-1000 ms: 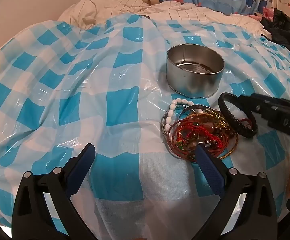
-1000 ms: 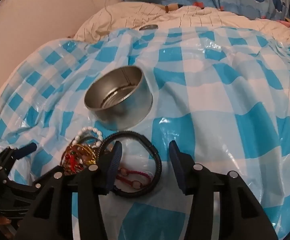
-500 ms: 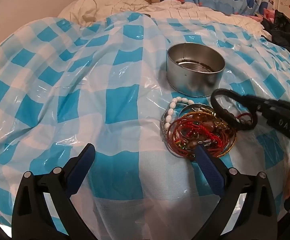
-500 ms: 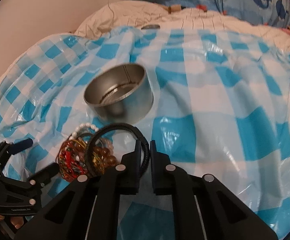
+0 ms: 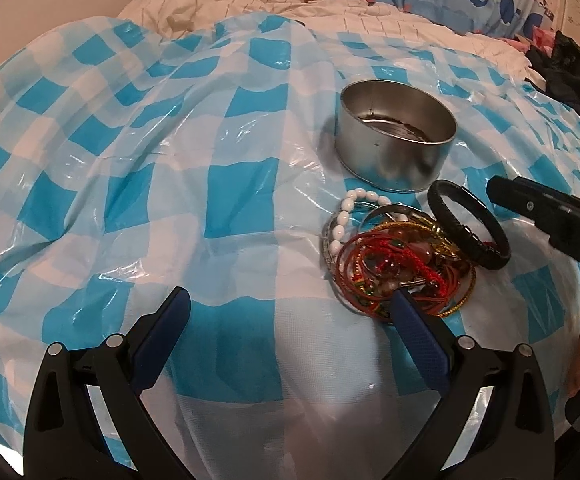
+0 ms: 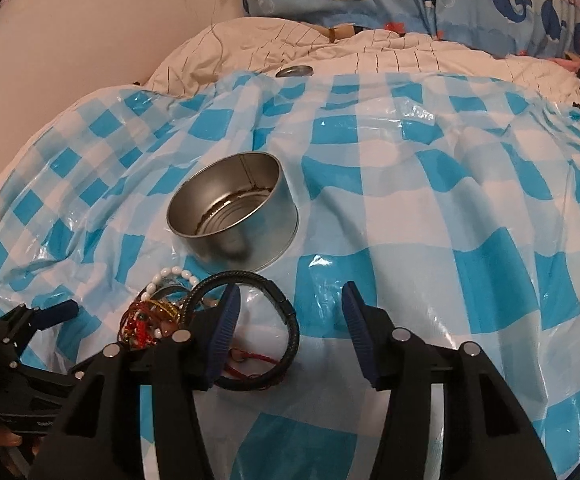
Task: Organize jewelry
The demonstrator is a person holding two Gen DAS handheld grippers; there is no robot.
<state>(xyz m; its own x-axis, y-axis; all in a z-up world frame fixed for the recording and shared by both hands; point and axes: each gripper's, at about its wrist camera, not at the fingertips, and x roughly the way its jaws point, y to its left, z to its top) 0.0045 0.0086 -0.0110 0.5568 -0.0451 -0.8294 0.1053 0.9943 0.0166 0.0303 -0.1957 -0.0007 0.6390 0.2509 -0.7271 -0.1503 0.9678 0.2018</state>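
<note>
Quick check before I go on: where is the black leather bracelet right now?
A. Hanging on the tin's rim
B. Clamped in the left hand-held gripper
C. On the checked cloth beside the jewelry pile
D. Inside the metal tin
C: the black leather bracelet lies on the checked cloth against the jewelry pile, in front of the metal tin, which holds no jewelry.

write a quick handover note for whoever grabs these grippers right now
Left hand-held gripper: open, holding nothing, its right finger at the near edge of the bracelet pile.
Right hand-held gripper: jaws opening, nothing pinched; the black bracelet lies on the checked sheet around its left finger.
Tin: upright beyond the pile, no jewelry visible inside.
Done: nothing in the tin so far.
Left: probably regrip the black bracelet, drop it in the tin, then work through the pile, white bead bracelet included.
</note>
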